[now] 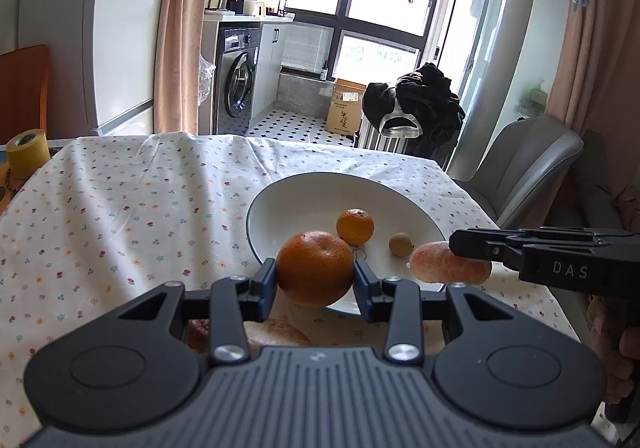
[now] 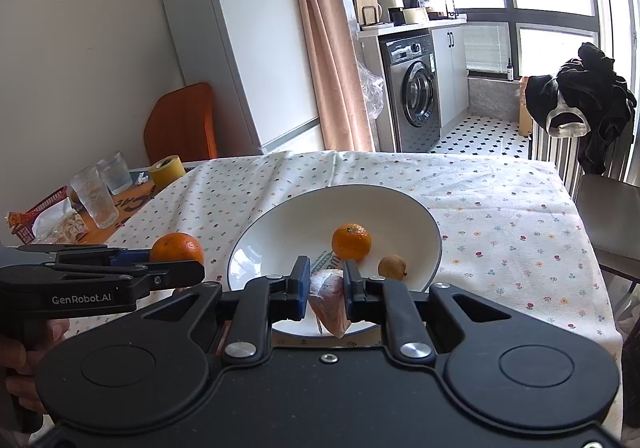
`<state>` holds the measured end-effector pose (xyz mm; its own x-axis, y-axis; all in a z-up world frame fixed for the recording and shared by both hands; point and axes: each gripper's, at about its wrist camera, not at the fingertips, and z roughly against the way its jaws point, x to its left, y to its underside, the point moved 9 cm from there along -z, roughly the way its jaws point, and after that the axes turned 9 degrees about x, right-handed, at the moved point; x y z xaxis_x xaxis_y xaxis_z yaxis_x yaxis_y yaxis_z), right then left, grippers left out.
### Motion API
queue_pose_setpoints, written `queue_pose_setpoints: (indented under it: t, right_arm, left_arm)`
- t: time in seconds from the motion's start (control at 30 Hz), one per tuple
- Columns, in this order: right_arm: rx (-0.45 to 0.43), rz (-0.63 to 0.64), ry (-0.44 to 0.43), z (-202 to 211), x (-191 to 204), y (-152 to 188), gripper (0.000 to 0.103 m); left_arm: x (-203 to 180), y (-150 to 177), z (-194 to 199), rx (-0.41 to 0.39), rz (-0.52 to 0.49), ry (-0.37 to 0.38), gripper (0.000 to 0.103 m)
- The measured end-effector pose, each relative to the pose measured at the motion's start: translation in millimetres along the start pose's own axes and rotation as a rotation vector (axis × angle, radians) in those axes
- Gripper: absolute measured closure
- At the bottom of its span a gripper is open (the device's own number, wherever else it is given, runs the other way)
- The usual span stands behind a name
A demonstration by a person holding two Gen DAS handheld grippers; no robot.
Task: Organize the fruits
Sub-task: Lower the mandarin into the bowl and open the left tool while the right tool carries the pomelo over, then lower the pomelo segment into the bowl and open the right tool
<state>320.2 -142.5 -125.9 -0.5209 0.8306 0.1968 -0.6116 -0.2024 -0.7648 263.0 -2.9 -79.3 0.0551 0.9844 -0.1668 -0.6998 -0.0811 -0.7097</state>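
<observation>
My left gripper point(image 1: 315, 277) is shut on a large orange point(image 1: 315, 268), held just above the near rim of a white plate point(image 1: 280, 204). A small mandarin point(image 1: 355, 226) and a little brown round fruit point(image 1: 400, 244) lie in the plate. From the right, my right gripper point(image 1: 460, 248) holds a peeled pinkish citrus piece point(image 1: 450, 264) over the plate's edge. In the right wrist view that gripper point(image 2: 326, 282) is shut on the peeled piece point(image 2: 328, 298) above the plate point(image 2: 280, 224), near the mandarin point(image 2: 351, 242) and brown fruit point(image 2: 393, 267). The left gripper point(image 2: 176, 263) carries the orange point(image 2: 177, 247) at left.
More peeled fruit point(image 1: 276, 332) lies on the floral tablecloth under my left gripper. A yellow tape roll point(image 2: 167, 170), two glasses point(image 2: 94, 202) and a red basket point(image 2: 40, 208) crowd the table's left end. A grey chair point(image 1: 524, 168) stands beyond the right edge.
</observation>
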Motion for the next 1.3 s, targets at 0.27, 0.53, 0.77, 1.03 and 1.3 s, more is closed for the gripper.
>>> queue_pose_setpoints:
  t: [0.27,0.53,0.77,1.03,1.3]
  right_arm:
    - [0.021,-0.017,-0.018,-20,-4,-1,0.087]
    - [0.030,-0.035,-0.016,-28,-11,-1,0.088]
    - [0.033,-0.034,-0.019,-34,-11,-2,0.088]
    - [0.016,-0.065,-0.006,-32,-14,-6,0.077]
    - [0.016,-0.056,-0.011,-19,-9,0,0.072]
  left_arm:
    - [-6,-8,-21,0.023,-0.010,0.005,0.065]
    - [-6,-10,-45,0.063,0.016,0.019,0.064]
    - [2,-12,-41,0.051,0.031,-0.014,0.061]
    - [11,-8,-29,0.053,0.040,-0.034,0.052]
    - [14,0,-16,0.038,0.041,-0.046,0.034]
